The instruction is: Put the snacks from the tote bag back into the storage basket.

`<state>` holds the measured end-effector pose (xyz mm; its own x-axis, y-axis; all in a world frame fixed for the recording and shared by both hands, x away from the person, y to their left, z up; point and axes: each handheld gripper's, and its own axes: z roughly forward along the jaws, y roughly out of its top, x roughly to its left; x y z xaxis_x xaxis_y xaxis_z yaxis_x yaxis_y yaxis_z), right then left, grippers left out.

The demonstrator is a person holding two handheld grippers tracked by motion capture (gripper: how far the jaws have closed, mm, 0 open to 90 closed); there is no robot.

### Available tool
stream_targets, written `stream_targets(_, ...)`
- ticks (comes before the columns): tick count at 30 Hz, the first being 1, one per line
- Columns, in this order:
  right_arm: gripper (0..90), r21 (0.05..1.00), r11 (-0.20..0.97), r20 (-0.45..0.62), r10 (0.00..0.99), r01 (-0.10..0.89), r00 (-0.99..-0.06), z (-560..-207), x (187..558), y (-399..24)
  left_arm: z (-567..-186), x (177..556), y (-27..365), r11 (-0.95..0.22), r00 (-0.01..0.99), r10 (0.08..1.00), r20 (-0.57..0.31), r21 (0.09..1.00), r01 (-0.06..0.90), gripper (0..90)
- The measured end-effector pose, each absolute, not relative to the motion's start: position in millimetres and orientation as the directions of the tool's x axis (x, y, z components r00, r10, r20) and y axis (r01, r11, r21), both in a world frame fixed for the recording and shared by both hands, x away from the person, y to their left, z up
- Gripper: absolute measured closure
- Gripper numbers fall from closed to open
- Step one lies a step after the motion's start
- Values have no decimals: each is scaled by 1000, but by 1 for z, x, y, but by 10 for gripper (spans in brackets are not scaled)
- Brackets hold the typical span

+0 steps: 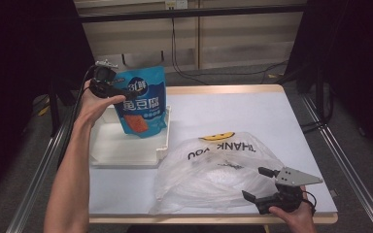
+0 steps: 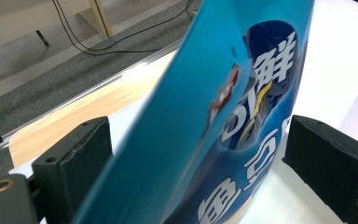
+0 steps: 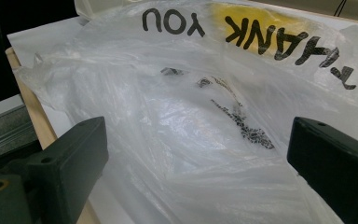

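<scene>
Two hand-held grippers are yours. The left hand-held gripper has its jaws apart, the blue pouch standing between them over the white tray. The right hand-held gripper, jaws apart, faces the clear bag reading "THANK YOU" on the counter.
</scene>
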<state>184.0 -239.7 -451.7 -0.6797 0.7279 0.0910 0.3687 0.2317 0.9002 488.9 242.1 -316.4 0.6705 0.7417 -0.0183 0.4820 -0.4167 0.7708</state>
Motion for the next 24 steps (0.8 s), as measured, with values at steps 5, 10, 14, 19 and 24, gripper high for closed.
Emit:
stream_targets(5, 50, 897, 235, 90, 731, 374, -676, -452, 185, -239, -322, 485, 250, -392, 667, 744, -37, 784, 481, 61)
stream_targets(10, 50, 898, 240, 82, 731, 368, -678, -452, 185, -238, -320, 480, 249, -388, 661, 750, -28, 790, 474, 40)
stream_targets(14, 50, 898, 237, 85, 734, 371, -674, -451, 184, -238, -314, 475, 252, -386, 660, 751, -6, 807, 447, 33)
stream_targets(19, 50, 900, 239, 81, 731, 365, -677, -451, 184, -238, -313, 470, 256, -372, 651, 759, -16, 809, 454, 32)
stream_targets(24, 50, 900, 236, 80, 735, 365, -673, -451, 184, -239, -312, 462, 264, -346, 615, 787, -44, 794, 500, 45)
